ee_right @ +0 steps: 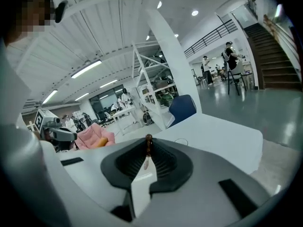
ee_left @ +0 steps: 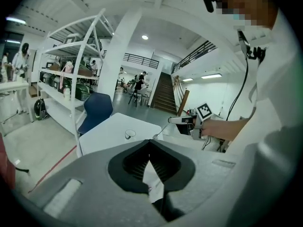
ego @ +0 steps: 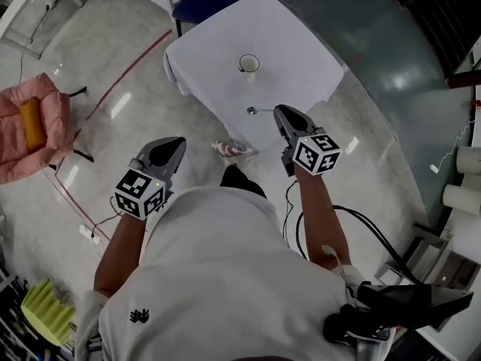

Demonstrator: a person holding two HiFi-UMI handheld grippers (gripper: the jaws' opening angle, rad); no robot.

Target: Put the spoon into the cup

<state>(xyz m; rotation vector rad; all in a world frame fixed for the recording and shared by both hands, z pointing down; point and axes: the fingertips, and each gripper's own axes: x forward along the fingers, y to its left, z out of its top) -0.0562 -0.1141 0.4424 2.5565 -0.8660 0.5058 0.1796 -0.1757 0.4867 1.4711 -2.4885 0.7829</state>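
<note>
1. Head view: the right gripper (ego: 276, 111) holds a spoon (ego: 254, 111) by its handle, at the near edge of a white table (ego: 301, 36). The cup (ego: 249, 64) stands mid-table, apart from the spoon. The left gripper (ego: 179, 143) hangs over the floor.
2. Left gripper view: jaws pressed together, nothing between them.
3. Right gripper view: jaws clamped on the spoon's handle.
</note>
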